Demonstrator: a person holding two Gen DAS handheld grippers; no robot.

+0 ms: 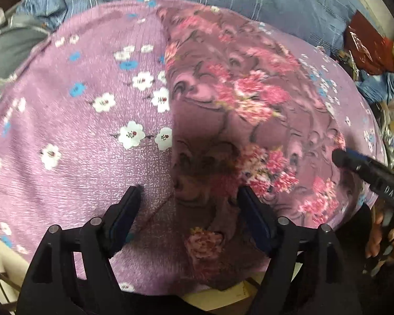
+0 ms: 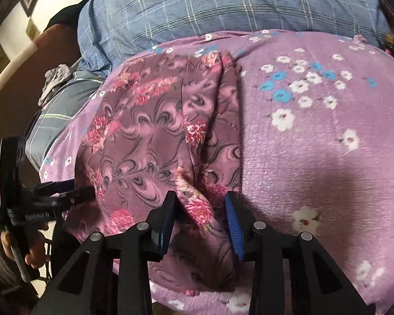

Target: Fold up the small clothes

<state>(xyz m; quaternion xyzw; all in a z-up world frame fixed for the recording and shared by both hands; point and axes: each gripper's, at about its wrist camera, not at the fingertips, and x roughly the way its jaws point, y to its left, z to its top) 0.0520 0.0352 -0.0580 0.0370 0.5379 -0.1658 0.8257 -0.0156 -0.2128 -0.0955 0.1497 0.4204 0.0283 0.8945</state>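
Small garment, mauve with pink rose print, lies partly folded on a lilac flowered cloth that covers the surface beneath; what that surface is, cannot tell. Blue checked fabric lies behind it.

Left hand-held gripper: jaws spread wide, straddling the garment's near left edge, nothing pinched. From the right wrist view it shows again at the garment's far side, state not readable there.

Right hand-held gripper: jaws spread, a raised fold of the garment standing between them. The fold leans against the left pad; the right pad looks clear of it. Not clamped.

Step in hand, as judged: taking up the near edge for the next fold.
- Close the right jaws on the raised ridge only; keep low enough to catch all layers, yet shy of the lilac cloth below.
- Left jaws need to shift inward so that garment, not underlay, sits between the pads.
- Lift both corners evenly, carry over, lay flat; uneven pull would skew the crease.
- The fabric looks thin and limp, likely to sag between the grips.

Containers: none in view.
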